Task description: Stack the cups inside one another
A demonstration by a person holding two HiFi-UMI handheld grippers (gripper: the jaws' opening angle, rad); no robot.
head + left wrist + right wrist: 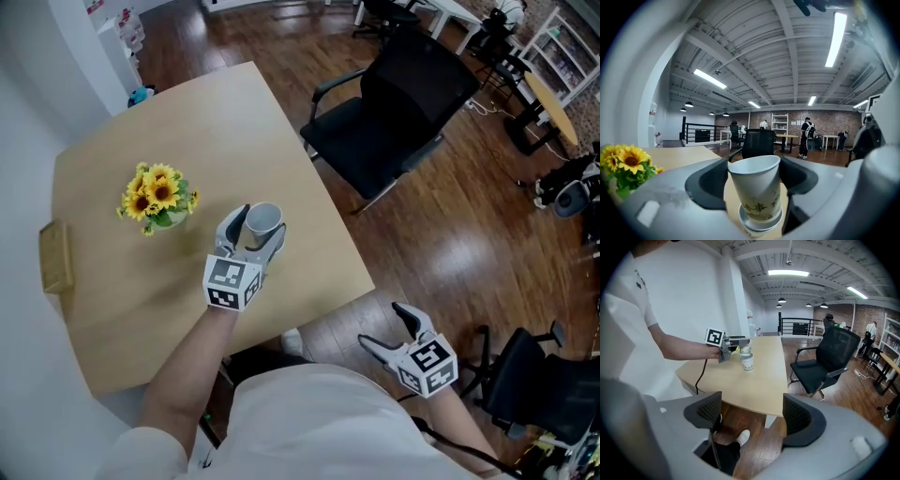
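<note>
A white paper cup (265, 216) with printed writing stands upright near the right edge of the tan table (234, 112). In the left gripper view this cup (757, 185) sits in the rims of other cups nested beneath it. My left gripper (262, 223) has one jaw on each side of the cup and is shut on it (754, 180). The right gripper view shows the same stack (746, 359) at the far gripper's tip. My right gripper (382, 325) hangs off the table over my lap, open and empty (752, 413).
A small pot of sunflowers (157, 195) stands left of the cup. A wooden block (56, 256) lies at the table's left edge. A black office chair (394, 112) stands on the wood floor beside the table's right side. My shoe (743, 437) shows below.
</note>
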